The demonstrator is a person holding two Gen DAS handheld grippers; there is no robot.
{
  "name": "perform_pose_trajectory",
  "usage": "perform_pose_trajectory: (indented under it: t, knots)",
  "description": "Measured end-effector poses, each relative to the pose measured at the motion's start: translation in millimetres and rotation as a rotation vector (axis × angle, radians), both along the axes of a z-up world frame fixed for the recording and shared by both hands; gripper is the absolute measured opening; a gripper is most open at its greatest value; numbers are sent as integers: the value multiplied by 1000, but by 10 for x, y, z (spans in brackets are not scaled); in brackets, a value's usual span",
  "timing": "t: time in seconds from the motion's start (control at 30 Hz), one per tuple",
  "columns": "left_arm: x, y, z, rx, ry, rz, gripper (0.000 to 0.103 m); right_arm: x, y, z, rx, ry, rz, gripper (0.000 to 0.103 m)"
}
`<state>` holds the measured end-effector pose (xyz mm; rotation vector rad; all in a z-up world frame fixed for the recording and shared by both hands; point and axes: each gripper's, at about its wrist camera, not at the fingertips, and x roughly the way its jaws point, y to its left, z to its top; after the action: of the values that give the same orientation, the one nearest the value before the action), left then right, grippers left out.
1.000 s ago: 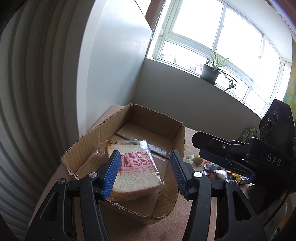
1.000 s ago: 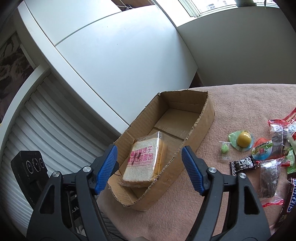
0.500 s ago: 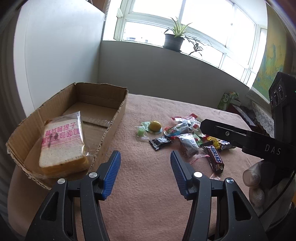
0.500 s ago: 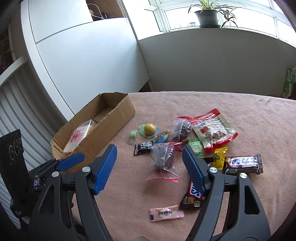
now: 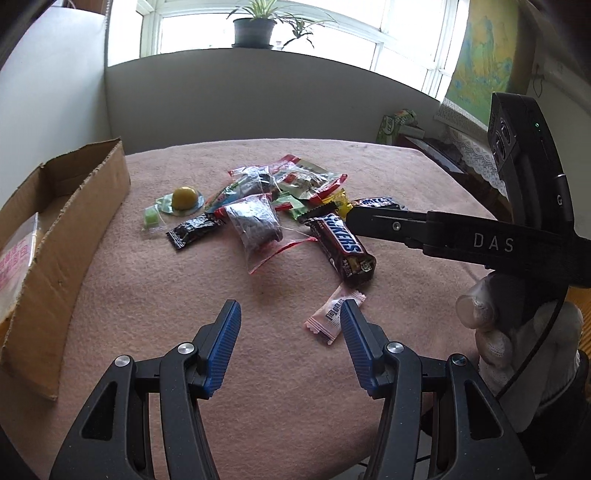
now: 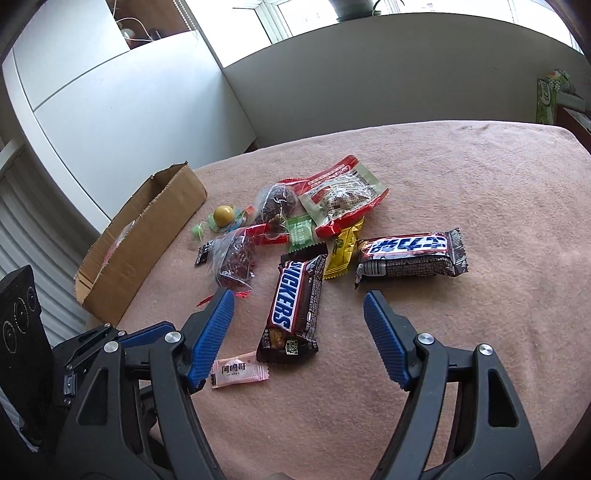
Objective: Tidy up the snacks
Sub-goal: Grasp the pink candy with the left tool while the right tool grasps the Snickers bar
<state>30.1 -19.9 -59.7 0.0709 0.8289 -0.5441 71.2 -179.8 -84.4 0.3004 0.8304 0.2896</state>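
A pile of snacks lies on the pink tablecloth: a Snickers bar (image 6: pixel 293 309) (image 5: pixel 341 249), a second chocolate bar (image 6: pixel 410 255), a pink candy (image 6: pixel 239 373) (image 5: pixel 334 315), a clear bag of dark snacks (image 5: pixel 255 225) (image 6: pixel 233 260), a red-edged packet (image 6: pixel 343 197), and a yellow jelly cup (image 5: pixel 183 198) (image 6: pixel 224 215). The cardboard box (image 5: pixel 74 229) (image 6: pixel 147 236) stands at the left with wrapped bread (image 5: pixel 14 258) inside. My left gripper (image 5: pixel 290 345) is open and empty, just short of the pink candy. My right gripper (image 6: pixel 297 332) is open, with the near end of the Snickers bar between its fingers.
A grey wall runs behind the table, with a potted plant (image 5: pixel 255 27) on the sill. A green box (image 5: pixel 393 125) and a side table stand off the far right edge. The right gripper's body (image 5: pixel 461 240) reaches in from the right in the left wrist view.
Both grippers have swung right, away from the box with the bread, and down toward the snack pile. Both stay open and empty.
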Motion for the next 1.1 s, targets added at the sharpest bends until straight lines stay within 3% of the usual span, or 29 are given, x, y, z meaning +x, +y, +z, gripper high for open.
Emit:
perform_pose_trajectory:
  t: [0.37, 0.53, 0.77, 0.93, 1.1]
  knots:
    - [62, -234, -150, 63, 27, -65, 55, 94, 179, -82, -42, 23, 38, 75]
    - [77, -291, -148, 76, 13, -86, 54, 124, 150, -108, -32, 38, 30, 69]
    - [60, -311, -152, 89, 2, -73, 27, 154, 169, -138, -53, 49, 26, 63]
    - [56, -328, -183, 113, -12, -56, 18, 161, 223, -157, -89, 48, 31, 53]
    - [19, -261, -184, 106, -4, -44, 18, 161, 233, -173, -108, 45, 33, 37]
